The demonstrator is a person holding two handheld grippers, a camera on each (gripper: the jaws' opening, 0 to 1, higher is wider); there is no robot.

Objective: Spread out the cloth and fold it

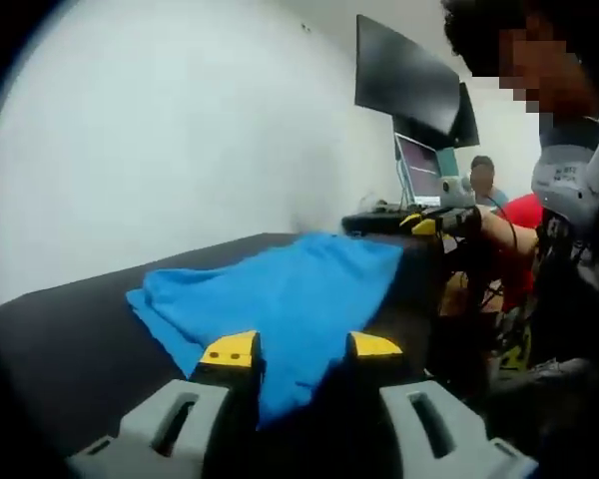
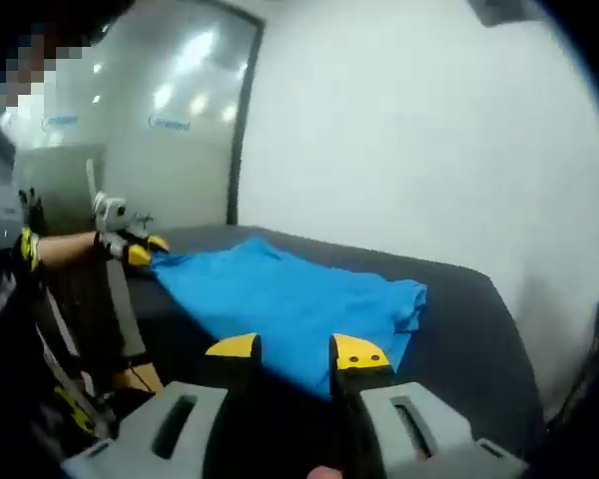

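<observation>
Blue cloth (image 1: pixel 290 299) lies rumpled on dark tabletop (image 1: pixel 70 349). Left gripper (image 1: pixel 301 349): jaws parted, cloth corner between tips, seemingly not clamped. Right gripper (image 2: pixel 295 351): jaws parted at opposite near corner. Advice: close both on corners, pull apart evenly, keep cloth low against tabletop.

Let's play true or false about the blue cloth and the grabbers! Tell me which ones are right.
1. The cloth is blue. True.
2. The cloth lies on a white table. False: the table is black.
3. The left gripper has yellow-tipped fingers. True.
4. The cloth is neatly folded into a small square. False: it lies spread and rumpled.
5. The right gripper hangs over the cloth's near edge. True.
</observation>
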